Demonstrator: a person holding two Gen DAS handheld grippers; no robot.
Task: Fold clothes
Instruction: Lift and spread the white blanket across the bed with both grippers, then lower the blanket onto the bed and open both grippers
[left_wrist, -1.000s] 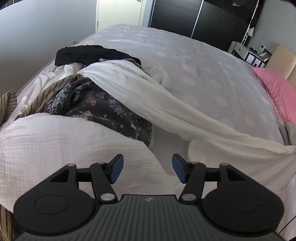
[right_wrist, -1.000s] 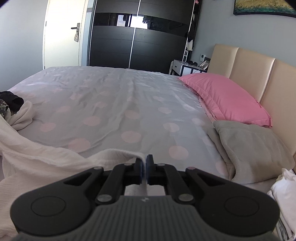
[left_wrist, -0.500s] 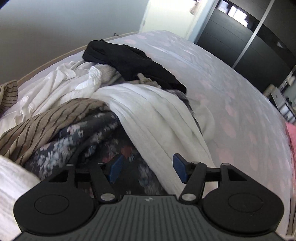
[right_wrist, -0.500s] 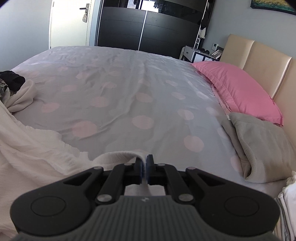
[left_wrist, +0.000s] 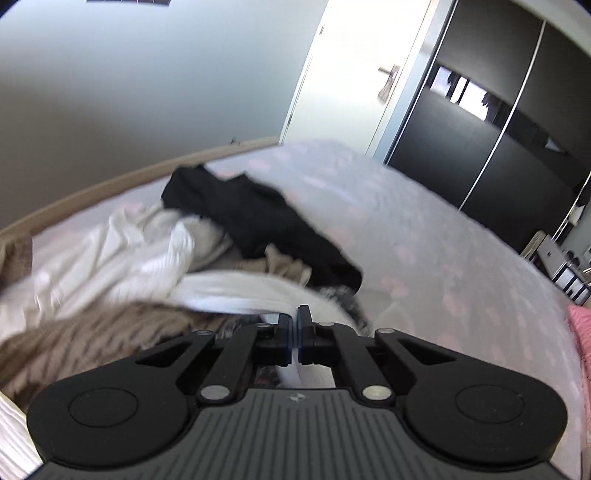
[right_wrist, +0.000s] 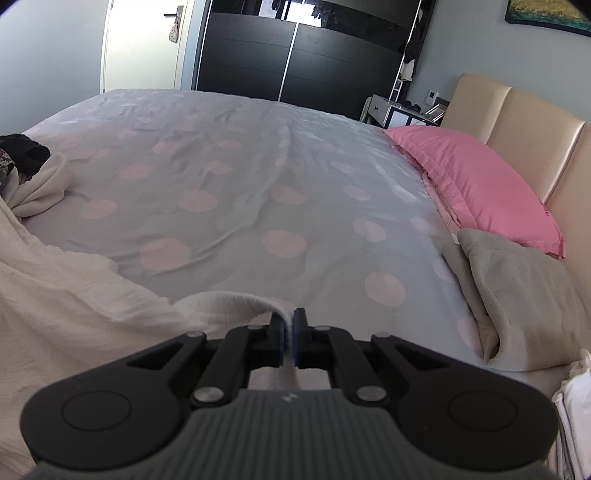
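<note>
A white crinkled garment (right_wrist: 74, 314) lies across the bed from the clothes pile toward the near edge. My right gripper (right_wrist: 290, 332) is shut on one edge of it near the bed's front. My left gripper (left_wrist: 296, 332) is shut on another part of the same white garment (left_wrist: 236, 295), over the clothes pile. The pile holds a black garment (left_wrist: 258, 221), a brown striped one (left_wrist: 74, 339), a white shirt (left_wrist: 110, 258) and a dark floral piece, mostly hidden behind the gripper.
The bed has a grey cover with pink dots (right_wrist: 258, 184). A pink pillow (right_wrist: 472, 177) and a grey folded blanket (right_wrist: 517, 295) lie at the headboard side. White folded cloth (right_wrist: 572, 406) sits at the right edge. Black wardrobe doors (right_wrist: 295, 55) stand behind.
My left gripper moved forward over the pile and shut on the white garment; it was open before. My right gripper stayed shut on its edge and shifted slightly.
</note>
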